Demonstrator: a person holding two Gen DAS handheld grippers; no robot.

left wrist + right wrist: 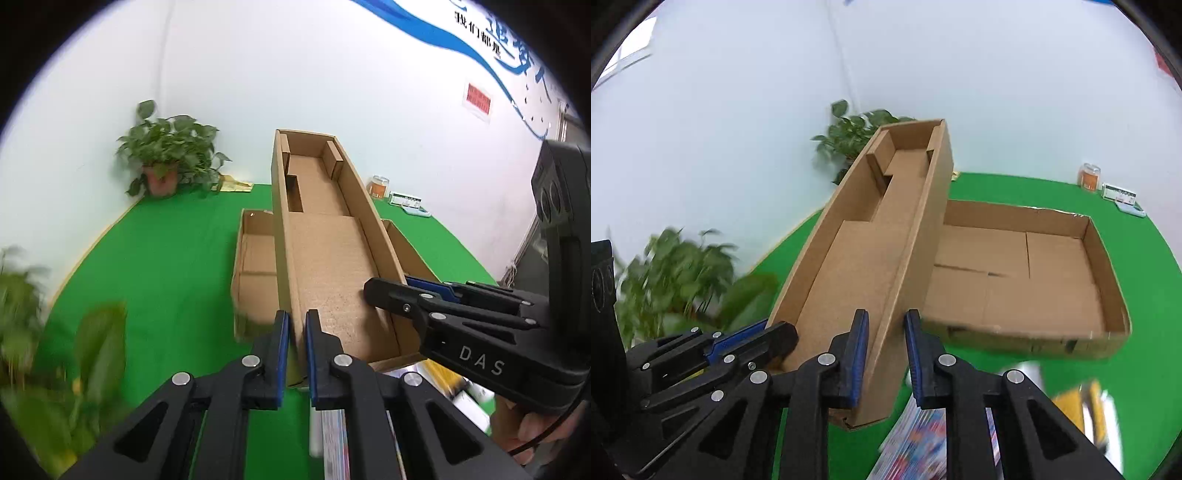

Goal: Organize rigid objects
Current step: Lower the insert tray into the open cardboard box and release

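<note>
Two hand-held grippers carry one long narrow cardboard box [325, 258], open side up, raised clear of the green tabletop [166, 258]. The left hand-held gripper [295, 354] is clenched on the box's left side wall near its close end. The right hand-held gripper [886, 354] is clamped on the opposite long wall, also near the close end. Box interior holds only folded cardboard flaps at the far end. Beneath and beyond it lies a wide, shallow cardboard tray [1104, 258], flat on the tabletop. Colourful printed items [916, 435] lie blurred below the grippers; type cannot be determined. A potted plant [166, 158] stands in the far corner, and an orange jar [1089, 177] and a small carton [1119, 194] sit at the far edge.
</note>
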